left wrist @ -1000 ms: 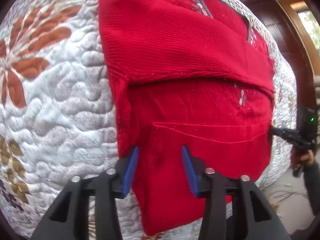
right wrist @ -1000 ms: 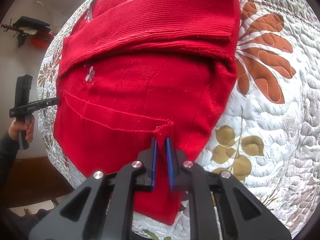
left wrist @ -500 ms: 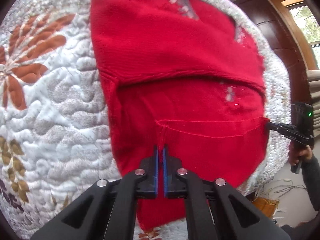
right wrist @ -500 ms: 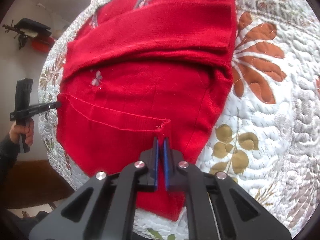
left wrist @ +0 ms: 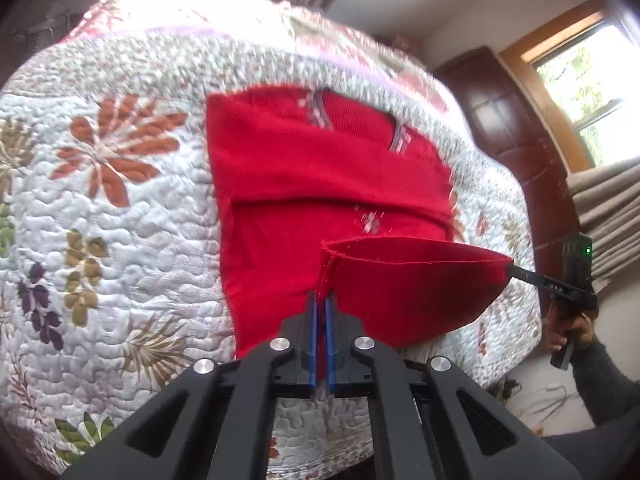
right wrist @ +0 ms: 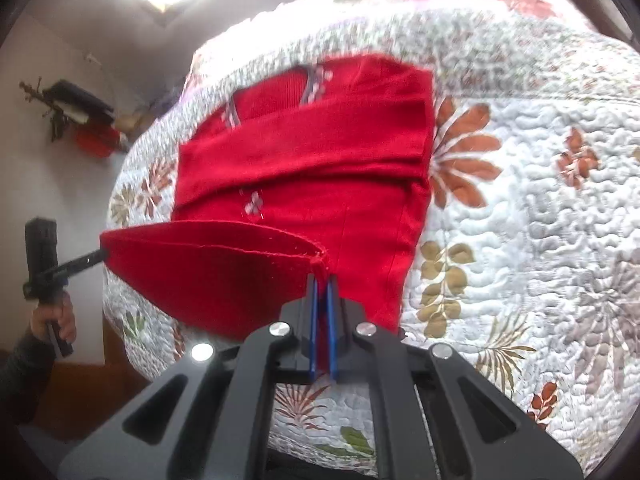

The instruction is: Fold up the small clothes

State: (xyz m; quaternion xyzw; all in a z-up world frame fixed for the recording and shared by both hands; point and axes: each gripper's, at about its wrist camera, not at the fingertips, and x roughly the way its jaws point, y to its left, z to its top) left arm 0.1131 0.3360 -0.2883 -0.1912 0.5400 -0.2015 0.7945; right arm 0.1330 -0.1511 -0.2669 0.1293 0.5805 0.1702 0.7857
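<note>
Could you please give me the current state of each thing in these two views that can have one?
Red sweater: sleeves folded across, bottom hem lifted off the quilt.
Hem: held taut between both tongs.
Left tongs: shut on one hem corner.
Right tongs: shut on the other hem corner.
Quilt: spread flat under the sweater.

Daylight from the window at upper right of the left wrist view blows out the far edge of the quilt; the right wrist view has similar glare at top. Both frames are motion-blurred and soft. Fisheye distortion bulges the bed, with dark vignetted corners.
</note>
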